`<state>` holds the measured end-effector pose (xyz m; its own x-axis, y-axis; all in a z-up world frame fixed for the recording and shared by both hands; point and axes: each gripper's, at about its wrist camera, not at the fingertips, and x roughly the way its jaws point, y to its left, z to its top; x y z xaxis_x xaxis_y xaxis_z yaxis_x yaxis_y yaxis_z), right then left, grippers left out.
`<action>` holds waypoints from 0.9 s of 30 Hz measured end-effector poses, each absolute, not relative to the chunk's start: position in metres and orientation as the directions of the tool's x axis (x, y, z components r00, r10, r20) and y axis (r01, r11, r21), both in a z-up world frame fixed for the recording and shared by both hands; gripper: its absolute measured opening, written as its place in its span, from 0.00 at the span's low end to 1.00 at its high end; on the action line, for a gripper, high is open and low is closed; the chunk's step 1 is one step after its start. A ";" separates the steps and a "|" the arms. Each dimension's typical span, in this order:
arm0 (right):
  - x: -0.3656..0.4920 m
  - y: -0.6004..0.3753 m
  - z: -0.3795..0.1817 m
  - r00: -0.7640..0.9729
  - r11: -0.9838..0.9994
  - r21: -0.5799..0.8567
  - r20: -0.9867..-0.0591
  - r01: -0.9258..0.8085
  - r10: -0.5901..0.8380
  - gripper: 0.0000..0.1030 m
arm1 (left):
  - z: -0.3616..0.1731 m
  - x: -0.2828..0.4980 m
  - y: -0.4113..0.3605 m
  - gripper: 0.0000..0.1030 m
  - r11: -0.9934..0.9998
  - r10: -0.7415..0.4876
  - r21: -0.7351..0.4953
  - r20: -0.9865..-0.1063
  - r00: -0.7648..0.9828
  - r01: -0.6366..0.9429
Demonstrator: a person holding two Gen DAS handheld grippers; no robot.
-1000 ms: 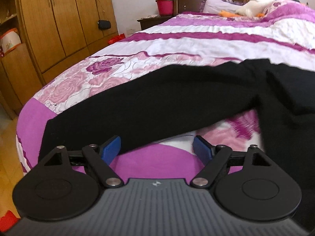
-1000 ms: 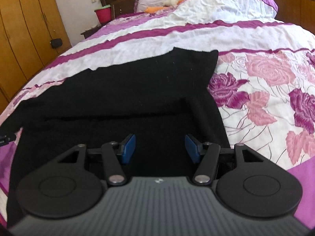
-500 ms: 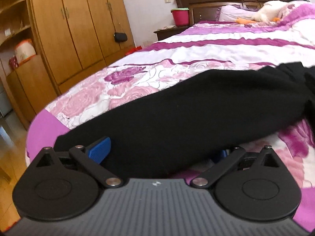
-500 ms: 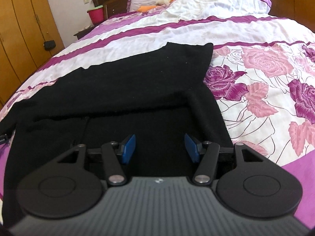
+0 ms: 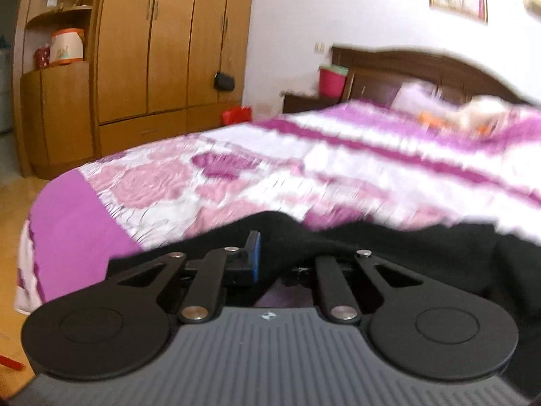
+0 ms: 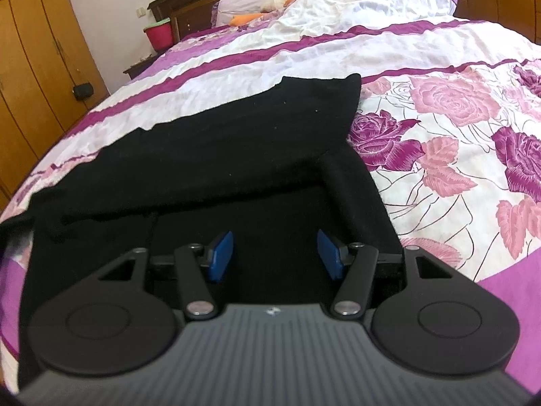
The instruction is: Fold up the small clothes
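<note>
left gripper (image 5: 275, 257): jaws clamp black garment (image 6: 216, 155) | right gripper (image 6: 274, 253): low over garment, jaws wide

Home bedroom | bed (image 6: 422, 44) with floral purple quilt ahead of fingers | wooden wardrobe (image 5: 152, 50) far left | headboard (image 5: 422, 67) beyond

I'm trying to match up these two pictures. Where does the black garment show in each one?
Left wrist view: the black garment runs along the bottom, bunched between the left tongs, which are shut on it.
Right wrist view: it spreads flat across the centre, beneath the open right tongs.
Shared landmark: the red bucket beside the headboard.
</note>
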<state>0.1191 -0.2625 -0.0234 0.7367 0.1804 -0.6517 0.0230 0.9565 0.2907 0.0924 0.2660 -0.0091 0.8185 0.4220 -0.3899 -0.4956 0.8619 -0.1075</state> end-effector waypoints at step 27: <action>0.102 -0.282 -0.016 0.763 0.917 0.397 -0.603 0.032 0.234 0.58 | 0.053 0.152 0.056 0.12 0.943 -0.184 -0.322 -0.301 0.936 0.081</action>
<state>0.1025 -0.2822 -0.0163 0.7627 0.2341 -0.6029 0.0324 0.9172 0.3971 0.1521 0.0557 0.0534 0.9358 -0.1835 -0.3009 0.0814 0.9432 -0.3221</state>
